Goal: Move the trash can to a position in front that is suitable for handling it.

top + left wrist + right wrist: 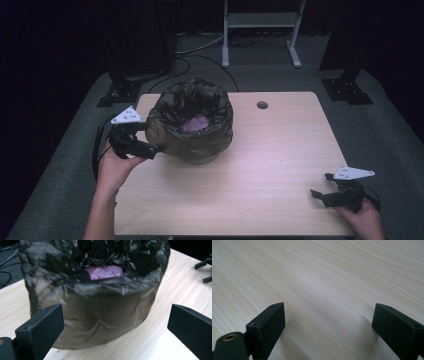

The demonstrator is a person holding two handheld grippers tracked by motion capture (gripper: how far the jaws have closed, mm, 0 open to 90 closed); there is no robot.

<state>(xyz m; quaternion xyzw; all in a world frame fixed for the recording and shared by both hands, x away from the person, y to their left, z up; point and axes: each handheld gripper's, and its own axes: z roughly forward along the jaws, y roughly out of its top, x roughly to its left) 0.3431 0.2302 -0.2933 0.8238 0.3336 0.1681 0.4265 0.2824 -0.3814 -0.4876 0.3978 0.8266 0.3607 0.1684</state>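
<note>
a round bin lined with a black bag [192, 122] stands on the pale wood worktop [270, 165] toward its far left, something pink [105, 272] lying inside. the left hand-held gripper [150, 142] sits just beside the bin's left side, jaws spread wide and empty. the right hand-held gripper [322, 187] rests low at the worktop's near right corner, well apart from the bin, jaws likewise released.

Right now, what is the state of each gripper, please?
Left gripper: open, empty, facing the bin.
Right gripper: open, empty, over the table.
</note>
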